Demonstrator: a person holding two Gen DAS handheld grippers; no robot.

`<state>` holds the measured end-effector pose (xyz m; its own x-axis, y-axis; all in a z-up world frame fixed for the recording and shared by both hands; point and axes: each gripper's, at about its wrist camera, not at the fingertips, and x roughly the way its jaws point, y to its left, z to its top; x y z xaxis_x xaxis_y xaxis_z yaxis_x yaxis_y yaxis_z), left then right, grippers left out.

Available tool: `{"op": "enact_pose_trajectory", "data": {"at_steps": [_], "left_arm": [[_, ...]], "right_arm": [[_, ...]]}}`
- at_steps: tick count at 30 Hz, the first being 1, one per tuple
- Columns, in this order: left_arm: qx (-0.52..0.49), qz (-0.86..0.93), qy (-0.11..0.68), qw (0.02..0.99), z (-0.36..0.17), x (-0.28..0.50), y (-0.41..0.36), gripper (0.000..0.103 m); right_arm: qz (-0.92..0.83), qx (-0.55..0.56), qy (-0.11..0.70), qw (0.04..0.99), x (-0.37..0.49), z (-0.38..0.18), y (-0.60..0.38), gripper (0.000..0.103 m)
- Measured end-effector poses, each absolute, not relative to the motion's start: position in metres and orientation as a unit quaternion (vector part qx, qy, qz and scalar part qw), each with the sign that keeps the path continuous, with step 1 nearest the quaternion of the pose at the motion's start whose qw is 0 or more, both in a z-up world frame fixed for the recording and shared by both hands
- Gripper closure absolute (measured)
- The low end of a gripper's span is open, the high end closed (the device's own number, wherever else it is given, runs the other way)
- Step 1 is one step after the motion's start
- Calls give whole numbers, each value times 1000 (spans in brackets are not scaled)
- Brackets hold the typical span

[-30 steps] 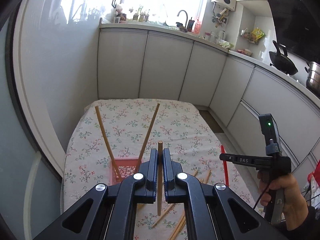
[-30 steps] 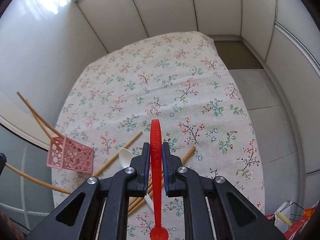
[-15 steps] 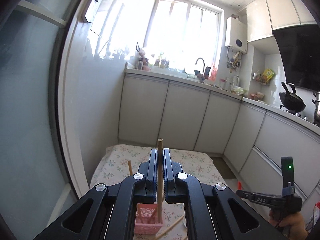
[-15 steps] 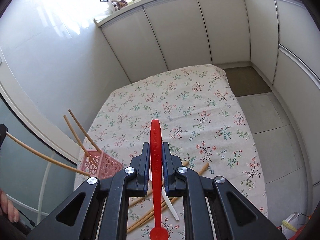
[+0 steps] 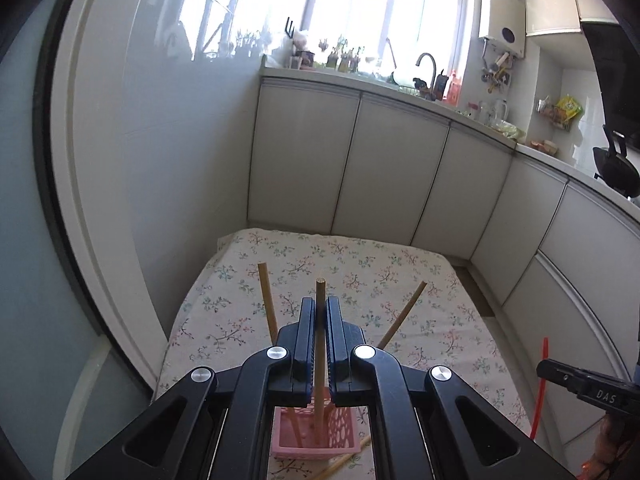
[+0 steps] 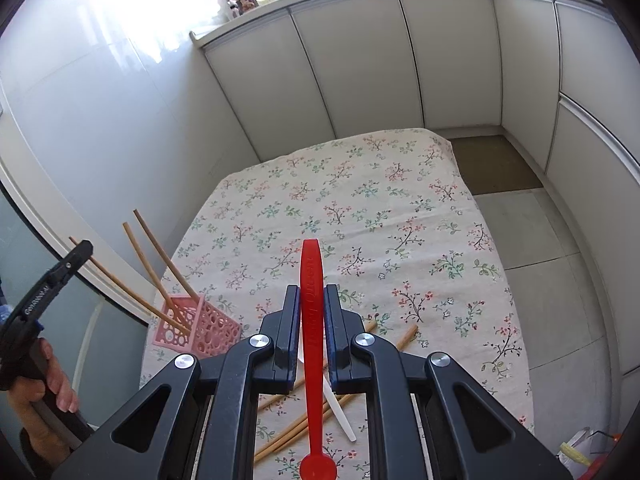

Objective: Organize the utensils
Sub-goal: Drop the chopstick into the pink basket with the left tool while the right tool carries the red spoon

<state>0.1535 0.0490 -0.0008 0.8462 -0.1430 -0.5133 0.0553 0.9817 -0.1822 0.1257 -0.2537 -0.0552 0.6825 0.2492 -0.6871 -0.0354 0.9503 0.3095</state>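
My left gripper [image 5: 320, 305] is shut on a wooden chopstick [image 5: 320, 288] that stands almost upright, its lower end down inside the pink perforated basket [image 5: 320, 446]. Two more chopsticks [image 5: 267, 304] lean in that basket. In the right wrist view the basket [image 6: 200, 326] sits at the table's left edge, with the left gripper [image 6: 78, 254] above and left of it. My right gripper [image 6: 312, 294] is shut on a red plastic spoon [image 6: 312, 268], handle pointing forward and bowl hanging below, held above the table to the right of the basket.
Several loose chopsticks [image 6: 296, 428] and a white spoon [image 6: 340, 412] lie on the floral tablecloth [image 6: 380, 208] under my right gripper. A white wall and a glass door frame run close along the table's left side. Grey cabinets [image 5: 392, 168] stand behind the table.
The left gripper has come down from a raised, level pose and now holds its chopstick over the basket with the tip inside. The right gripper rose with the red spoon, then held still.
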Motion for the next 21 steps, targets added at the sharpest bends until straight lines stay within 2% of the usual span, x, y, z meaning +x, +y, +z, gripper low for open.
{"op": "enact_pose_trajectory", "data": {"at_steps": [8,10,12,18,21], "left_arm": [[-85,-76,280,953,-12,167,48,97],[-80,-67,281,954,-15,168,48,87],[-79,-64,281,954,-14,165,50,68],[-80,-37,293,952,-9,146,62,49],[-82,-24,313,946,-12,136,72,45]], "right_arm": [[81,135,387,908,125,-55,-250,91],[82,135,385,909,124,-55,-249,91],[83,137,381,910,123,-54,-247,91],[91,141,348,922,118,-41,-230,91],[96,140,322,932,115,-33,-213,91]]}}
